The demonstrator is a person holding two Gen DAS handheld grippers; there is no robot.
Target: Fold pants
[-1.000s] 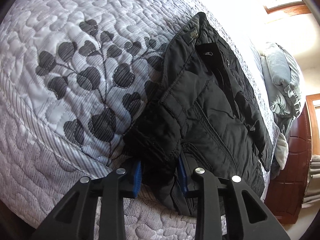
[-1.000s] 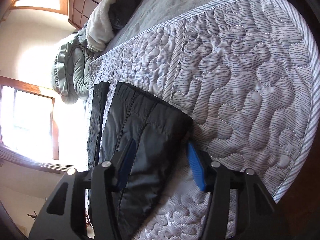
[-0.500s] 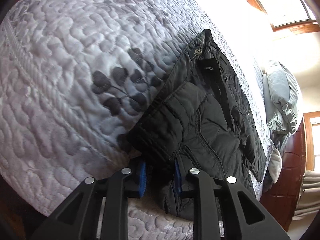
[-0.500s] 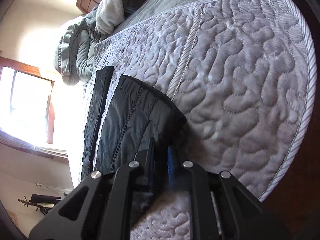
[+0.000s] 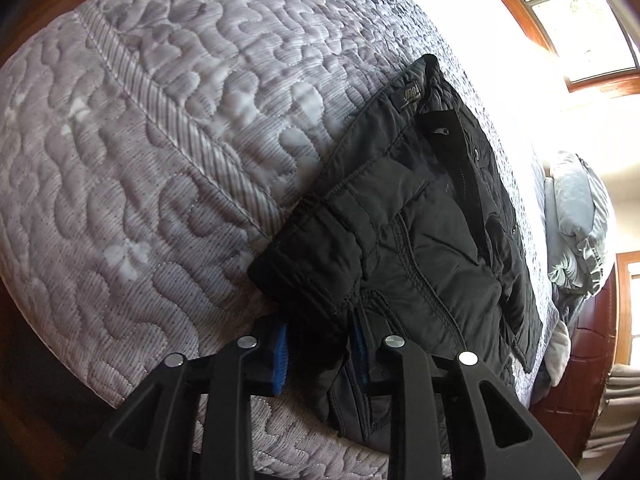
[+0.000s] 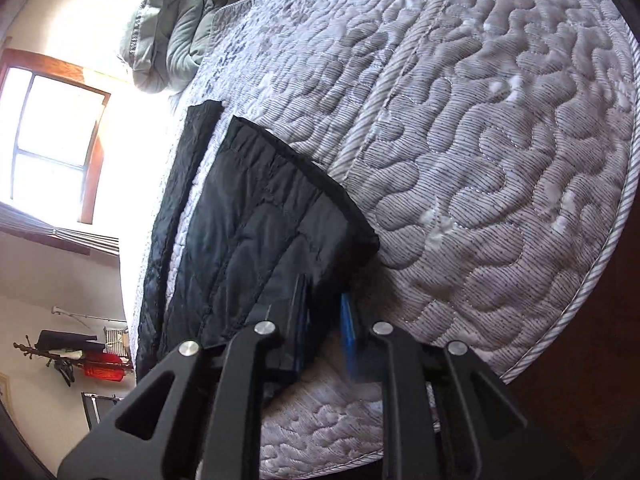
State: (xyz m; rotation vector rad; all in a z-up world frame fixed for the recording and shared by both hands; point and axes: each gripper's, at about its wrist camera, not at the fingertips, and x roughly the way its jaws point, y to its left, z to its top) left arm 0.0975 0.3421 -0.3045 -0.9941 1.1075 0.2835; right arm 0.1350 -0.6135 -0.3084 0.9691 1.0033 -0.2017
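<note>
The black quilted pants (image 5: pixel 420 240) lie along the near edge of the bed, on the grey quilt (image 5: pixel 140 160), with the waistband at the left end and the leg hems at the right. At the left end, the left gripper (image 5: pixel 320 350) has its blue pads closed down on a thick bunch of waistband cloth, the jaws left only as wide as that bunch. To do this step well, that grip should take in both layers of the waist, not just the top one, or the fold will come out skewed. At the right end, the right gripper (image 6: pixel 324 340) has its jaws nearly together on the corner of the leg hem (image 6: pixel 340 248), though a narrow gap shows between the pads, so the hold may be light. I judge the best course is to lift both ends level and bring them together evenly, keeping the cloth taut so the slippery fabric does not sag off the edge.
</note>
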